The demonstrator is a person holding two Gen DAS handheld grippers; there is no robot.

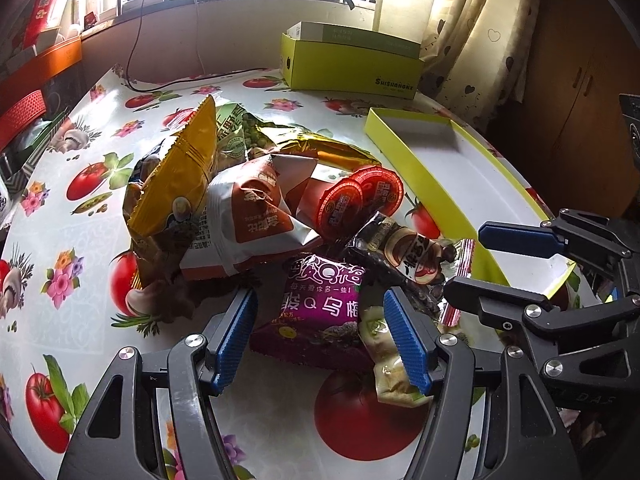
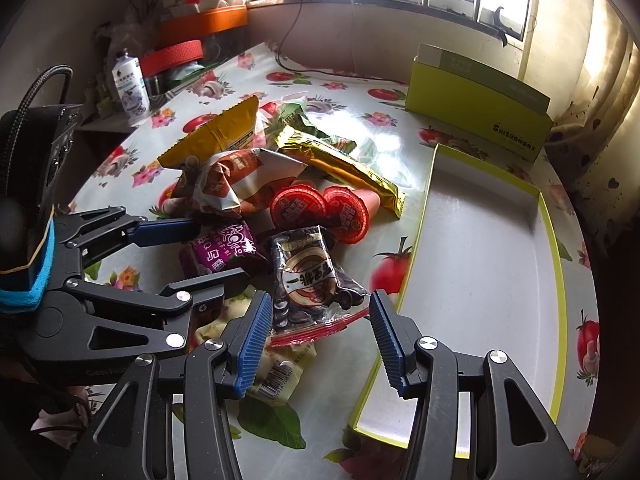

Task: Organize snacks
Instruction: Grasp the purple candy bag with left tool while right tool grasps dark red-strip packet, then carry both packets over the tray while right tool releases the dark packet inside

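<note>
A pile of snack packets lies on the tomato-print tablecloth. My left gripper (image 1: pixel 320 340) is open, its jaws on either side of a purple plum-candy packet (image 1: pixel 320 304), not closed on it. My right gripper (image 2: pixel 318 332) is open, its jaws around the near end of a black seed packet (image 2: pixel 308 276) with a red sealed edge. The same black packet (image 1: pixel 404 252) and the right gripper (image 1: pixel 472 260) show in the left wrist view. Two red jelly cups (image 2: pixel 320 208), an orange-white bag (image 2: pixel 236 184), a yellow bag (image 2: pixel 220 132) and a gold bar packet (image 2: pixel 340 164) lie behind.
An empty shallow tray box with a lime rim (image 2: pixel 558 240) lies to the right of the pile. A lime box (image 2: pixel 480 120) stands behind it. A pale wrapped snack (image 2: pixel 276 376) lies under my right gripper. A bottle (image 2: pixel 130 84) and orange containers stand at the far left. A black cable crosses the table's back.
</note>
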